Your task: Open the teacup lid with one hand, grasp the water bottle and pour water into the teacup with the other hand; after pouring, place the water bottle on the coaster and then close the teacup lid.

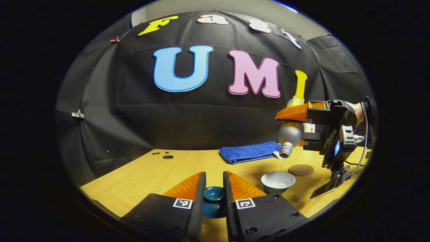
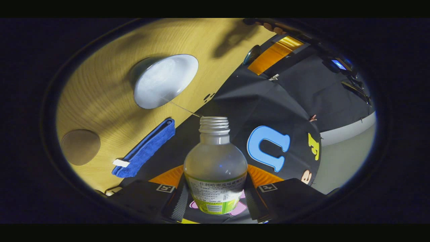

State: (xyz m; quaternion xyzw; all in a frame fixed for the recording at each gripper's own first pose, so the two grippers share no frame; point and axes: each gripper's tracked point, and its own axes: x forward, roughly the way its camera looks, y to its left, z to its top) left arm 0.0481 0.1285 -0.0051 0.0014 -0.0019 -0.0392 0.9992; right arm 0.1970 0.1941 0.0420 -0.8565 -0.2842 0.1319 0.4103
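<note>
My left gripper (image 1: pixel 214 188) is shut on the dark teal teacup lid (image 1: pixel 214 195), held low over the wooden table (image 1: pixel 141 181). To its right stands the uncovered teacup (image 1: pixel 278 181), white inside, with water in it. Above the cup my right gripper (image 1: pixel 302 126) holds the clear water bottle (image 1: pixel 290 136) tipped mouth-down, and a thin stream falls into the cup. In the right gripper view the bottle (image 2: pixel 215 161) sits between the orange fingers of my right gripper (image 2: pixel 215 183), its open neck pointing toward the teacup (image 2: pixel 164 80). The round brown coaster (image 1: pixel 301 169) lies right of the cup.
A folded blue towel (image 1: pixel 250 152) lies behind the cup near the wall; it also shows beside the coaster (image 2: pixel 80 147) in the right gripper view as the towel (image 2: pixel 146 148). A few small dark holes (image 1: pixel 164 156) mark the table's far left.
</note>
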